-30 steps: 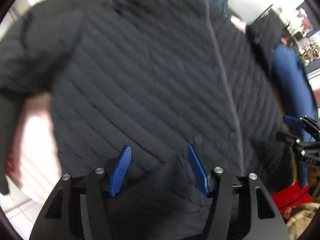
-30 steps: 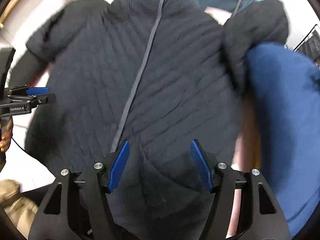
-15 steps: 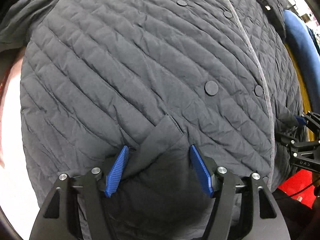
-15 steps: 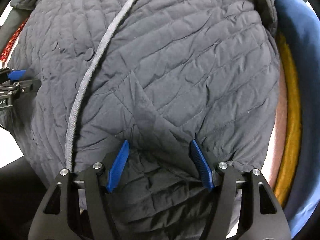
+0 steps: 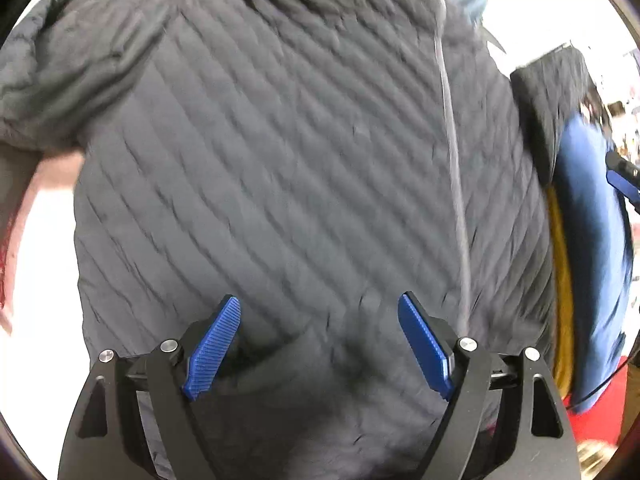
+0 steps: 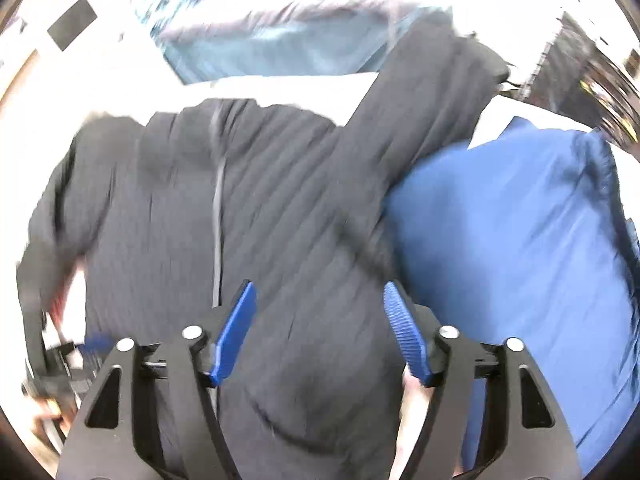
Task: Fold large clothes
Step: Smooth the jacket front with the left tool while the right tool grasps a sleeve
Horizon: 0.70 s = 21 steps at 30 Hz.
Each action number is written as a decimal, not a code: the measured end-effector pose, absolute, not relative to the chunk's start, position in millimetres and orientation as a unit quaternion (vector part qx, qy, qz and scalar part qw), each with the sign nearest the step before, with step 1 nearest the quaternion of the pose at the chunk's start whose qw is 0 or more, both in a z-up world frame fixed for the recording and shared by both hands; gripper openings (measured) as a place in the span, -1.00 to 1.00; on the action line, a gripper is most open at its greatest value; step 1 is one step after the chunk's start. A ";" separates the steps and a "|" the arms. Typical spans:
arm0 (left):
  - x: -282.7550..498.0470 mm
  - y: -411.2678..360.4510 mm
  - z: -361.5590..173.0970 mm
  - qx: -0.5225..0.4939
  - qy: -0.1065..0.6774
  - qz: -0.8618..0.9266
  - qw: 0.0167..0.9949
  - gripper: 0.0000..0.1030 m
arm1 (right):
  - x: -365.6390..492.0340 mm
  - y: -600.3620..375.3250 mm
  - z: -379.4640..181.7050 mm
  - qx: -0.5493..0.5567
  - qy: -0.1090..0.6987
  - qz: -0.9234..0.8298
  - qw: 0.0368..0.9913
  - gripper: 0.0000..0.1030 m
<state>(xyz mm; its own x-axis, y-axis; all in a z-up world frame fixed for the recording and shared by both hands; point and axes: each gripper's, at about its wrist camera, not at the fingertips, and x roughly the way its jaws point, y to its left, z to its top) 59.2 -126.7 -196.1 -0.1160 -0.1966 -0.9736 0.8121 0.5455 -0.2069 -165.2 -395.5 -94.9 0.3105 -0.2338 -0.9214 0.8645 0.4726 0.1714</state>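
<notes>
Pulled back from the close view half a second ago, both spread claws, left (image 5: pixel 320 344) and right (image 6: pixel 318 330), are held over the jacket (image 5: pixel 304 184), whose length runs straight ahead.

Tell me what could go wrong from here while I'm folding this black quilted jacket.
Both views are motion-blurred, so these are guesses. The right gripper and left gripper stand wide open over the black quilted jacket, so a hasty grasp may catch one layer or miss the hem. The jacket's right sleeve lies across the blue garment; folding now could drag that along or leave the sleeve behind.
</notes>
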 end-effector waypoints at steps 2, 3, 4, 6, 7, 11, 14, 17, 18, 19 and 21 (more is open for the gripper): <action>63.0 -138.0 -187.3 0.231 0.622 -0.414 0.623 0.54 | -161.4 -424.7 -85.2 0.349 0.432 -0.405 0.727 0.37; 63.1 -143.8 -182.9 0.226 0.621 -0.419 0.623 0.54 | -160.1 -438.6 -81.9 0.349 0.421 -0.415 0.727 0.37; 58.1 -145.6 -177.9 0.224 0.620 -0.421 0.623 0.54 | -156.9 -455.9 -78.4 0.348 0.411 -0.428 0.726 0.37; 51.8 -157.3 -171.4 0.226 0.614 -0.432 0.621 0.55 | -147.3 -476.9 -77.2 0.338 0.411 -0.449 0.718 0.43; 45.1 -159.0 -172.5 0.228 0.610 -0.436 0.621 0.55 | -143.9 -487.0 -78.9 0.331 0.417 -0.458 0.712 0.46; 21.5 -169.4 -173.2 0.245 0.605 -0.447 0.612 0.55 | -138.7 -497.7 -102.3 0.344 0.432 -0.473 0.686 0.54; 7.3 -169.4 -177.6 0.258 0.607 -0.443 0.607 0.55 | -113.7 -506.4 -145.4 0.344 0.481 -0.474 0.653 0.55; 4.4 -165.4 -181.5 0.266 0.608 -0.436 0.607 0.56 | -103.6 -500.0 -167.7 0.304 0.499 -0.504 0.636 0.55; 5.8 -162.7 -181.3 0.268 0.607 -0.432 0.611 0.56 | -102.5 -500.1 -173.2 0.295 0.498 -0.507 0.639 0.50; 8.5 -159.6 -180.2 0.268 0.607 -0.428 0.614 0.56 | -101.8 -499.9 -177.4 0.282 0.501 -0.509 0.641 0.38; 13.2 -151.8 -178.3 0.263 0.610 -0.420 0.618 0.56 | -102.5 -498.0 -180.8 0.267 0.510 -0.501 0.646 -0.17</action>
